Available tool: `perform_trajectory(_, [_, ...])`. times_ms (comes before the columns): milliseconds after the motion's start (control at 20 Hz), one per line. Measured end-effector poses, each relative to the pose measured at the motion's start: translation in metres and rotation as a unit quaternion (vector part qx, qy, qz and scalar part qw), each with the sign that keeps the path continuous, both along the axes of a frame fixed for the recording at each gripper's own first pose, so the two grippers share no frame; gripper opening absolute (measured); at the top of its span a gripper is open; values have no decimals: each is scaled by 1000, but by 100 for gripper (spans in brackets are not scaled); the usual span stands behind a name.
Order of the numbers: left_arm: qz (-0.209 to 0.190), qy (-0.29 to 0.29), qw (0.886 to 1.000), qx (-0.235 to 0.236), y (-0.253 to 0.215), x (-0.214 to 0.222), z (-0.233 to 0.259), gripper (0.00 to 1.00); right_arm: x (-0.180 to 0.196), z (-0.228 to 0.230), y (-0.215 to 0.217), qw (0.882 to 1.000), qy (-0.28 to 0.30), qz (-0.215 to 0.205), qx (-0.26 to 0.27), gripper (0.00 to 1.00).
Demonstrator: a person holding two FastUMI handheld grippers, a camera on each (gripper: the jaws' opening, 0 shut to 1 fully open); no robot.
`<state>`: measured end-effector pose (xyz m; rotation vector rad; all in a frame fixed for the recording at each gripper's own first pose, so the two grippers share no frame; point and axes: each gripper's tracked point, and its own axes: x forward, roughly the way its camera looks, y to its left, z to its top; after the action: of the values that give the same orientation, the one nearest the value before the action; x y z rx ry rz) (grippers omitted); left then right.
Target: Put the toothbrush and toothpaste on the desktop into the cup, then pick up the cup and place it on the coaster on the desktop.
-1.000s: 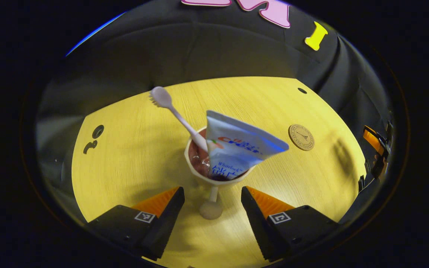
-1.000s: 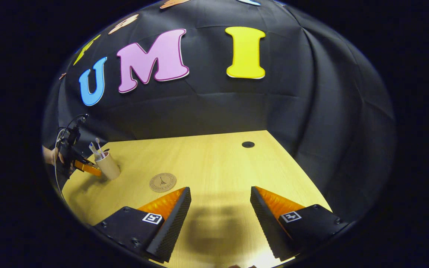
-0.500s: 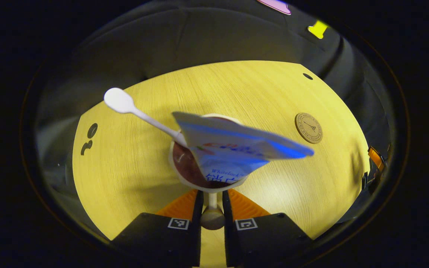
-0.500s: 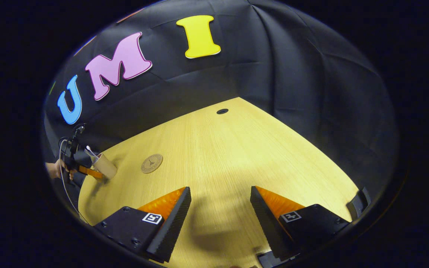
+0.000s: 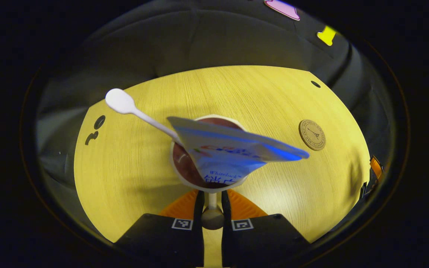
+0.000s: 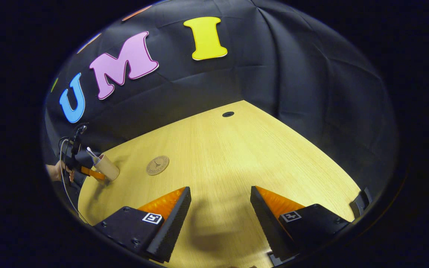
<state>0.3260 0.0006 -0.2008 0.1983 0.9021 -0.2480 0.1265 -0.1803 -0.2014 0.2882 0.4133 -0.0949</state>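
A beige cup (image 5: 172,163) with a dark inside holds a white toothbrush (image 5: 140,115) leaning left and a white-and-blue toothpaste tube (image 5: 229,152). My left gripper (image 5: 211,201) is shut on the cup's thin handle (image 5: 212,217), with both fingers pressed against it. A round brown coaster (image 5: 312,129) lies on the wooden desktop to the right of the cup. In the right gripper view the cup (image 6: 107,168) sits tilted at the far left, held by the left gripper (image 6: 89,173), with the coaster (image 6: 157,165) a short way to its right. My right gripper (image 6: 220,197) is open over bare desktop.
The yellow wooden desktop (image 6: 237,156) ends at black cloth walls. A cable hole (image 6: 228,114) sits near its far edge, and other holes (image 5: 99,122) lie left of the cup. A hand (image 6: 54,172) holds the left gripper at the desk's left edge.
My left gripper moved in and shut on the cup's handle, and the cup now tilts. The right gripper's view swung right and stays open.
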Motion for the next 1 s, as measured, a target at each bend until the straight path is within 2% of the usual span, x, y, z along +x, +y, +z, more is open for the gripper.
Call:
perform_trajectory(200, [-6,-17,1000,0,-4,-1,17,23,2,2,2,1000,-3,7,-1,98])
perform_trajectory(350, [-27,-28,999,-9,-28,0,35,23,4,4,1,1000,-7,8,3,98])
perform_trajectory(600, [-92,-46,995,-3,-92,8,47,23,10,11,-5,1000,-16,12,3,98])
perform_trajectory(1000, [-200,-22,979,8,-195,5,25,23,9,12,1,999,-24,28,6,98])
